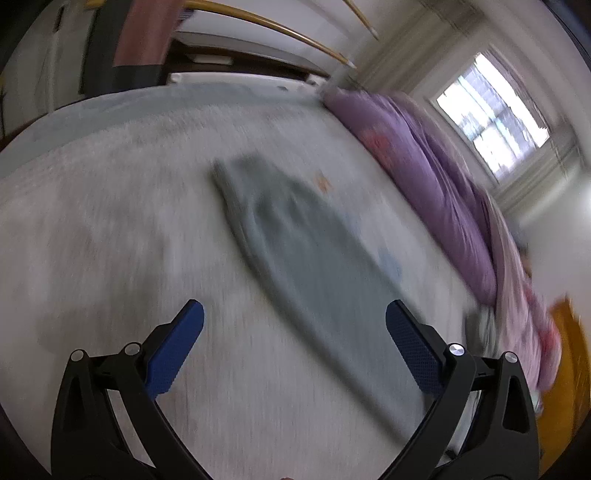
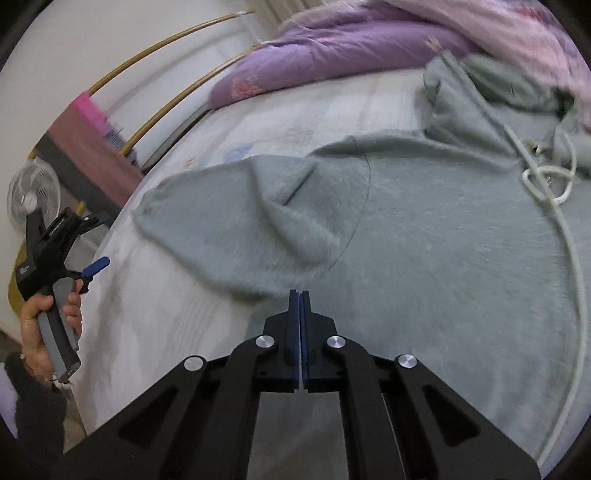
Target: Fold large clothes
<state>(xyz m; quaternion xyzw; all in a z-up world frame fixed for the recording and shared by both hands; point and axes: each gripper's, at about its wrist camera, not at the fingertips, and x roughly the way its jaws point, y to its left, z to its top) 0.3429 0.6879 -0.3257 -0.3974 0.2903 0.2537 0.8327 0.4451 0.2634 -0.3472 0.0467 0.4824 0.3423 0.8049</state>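
Observation:
A grey-green fleece hoodie lies spread on the bed, its sleeve stretched to the left and its white drawstring trailing at the right. My right gripper is shut at the hoodie's edge near the armpit; whether cloth is pinched I cannot tell. My left gripper is open and empty above the bed, and the sleeve runs diagonally ahead of it in a blurred view. The left gripper also shows in the right wrist view, held off the bed's left side.
A purple quilt and a pink blanket are heaped along the bed's far side. The pale bed sheet lies under it all. A fan stands left of the bed. A window is on the wall.

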